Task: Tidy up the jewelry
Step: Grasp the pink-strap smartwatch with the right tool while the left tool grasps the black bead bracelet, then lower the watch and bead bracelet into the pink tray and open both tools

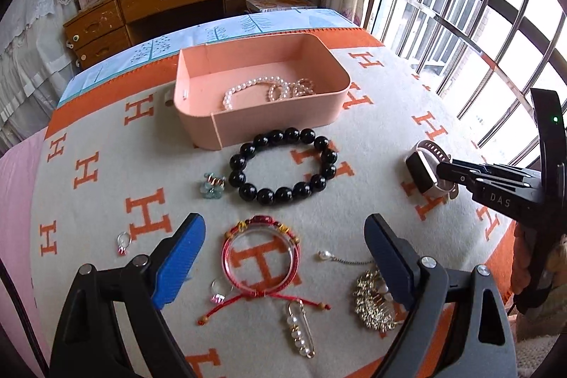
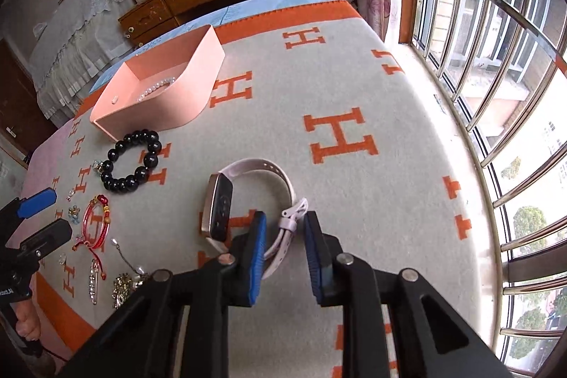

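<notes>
A pink box (image 1: 269,116) (image 2: 184,101) on the blanket holds pearl bracelets (image 1: 248,87). In front of it lie a black bead bracelet (image 1: 283,165) (image 2: 131,162), a red cord bangle (image 1: 260,255) (image 2: 94,222), a pearl pin (image 1: 299,330), a gold brooch (image 1: 372,303) and small rings. My left gripper (image 1: 285,257) is open, its fingers either side of the red bangle, above it. My right gripper (image 2: 283,254) (image 1: 446,174) is open with the pale strap of a smartwatch (image 2: 221,211) (image 1: 423,172) between its fingers, not clamped.
The blanket with orange H marks (image 2: 340,137) covers a bed. A barred window (image 2: 496,59) runs along the right edge. A wooden desk (image 1: 170,2) stands beyond the far end. A small blue-green charm (image 1: 212,186) lies left of the black bracelet.
</notes>
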